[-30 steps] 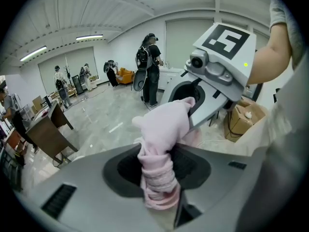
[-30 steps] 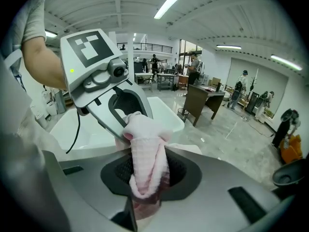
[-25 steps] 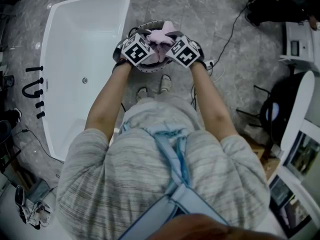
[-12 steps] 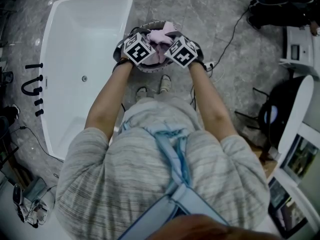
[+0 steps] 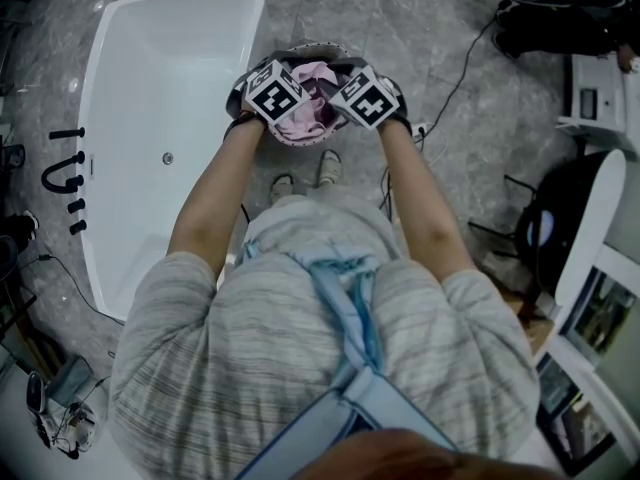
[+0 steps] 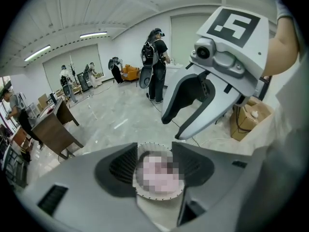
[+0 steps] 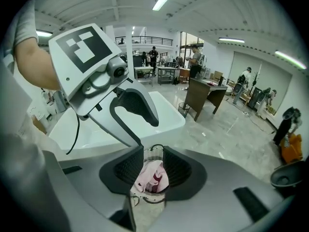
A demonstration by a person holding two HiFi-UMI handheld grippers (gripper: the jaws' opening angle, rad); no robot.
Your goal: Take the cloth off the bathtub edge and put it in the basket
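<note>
Closest to the camera is the person's grey striped shirt (image 5: 250,368), with a pale blue strap (image 5: 345,308) down the middle. Both bare arms (image 5: 215,198) reach out in front, over the person's own shoes (image 5: 330,165). Each hand holds a gripper. The two grippers sit side by side right above the basket (image 5: 298,141) and point down into it. The left gripper (image 6: 155,153) has its jaws spread, and they have just been opening wider. Nothing is pinched between them, and the basket shows below through the gap. The right gripper (image 7: 153,153) has its jaws a little way apart, closer together than the left ones, and they pinch nothing either. The pink cloth (image 5: 308,108) lies bunched up inside the round basket. The basket stands on the grey floor (image 5: 400,28), just beside the end of the white bathtub (image 5: 160,88). Black taps (image 5: 65,173) stand on the other side of the tub. A thin cable (image 5: 455,78) runs across the floor on the right.
</note>
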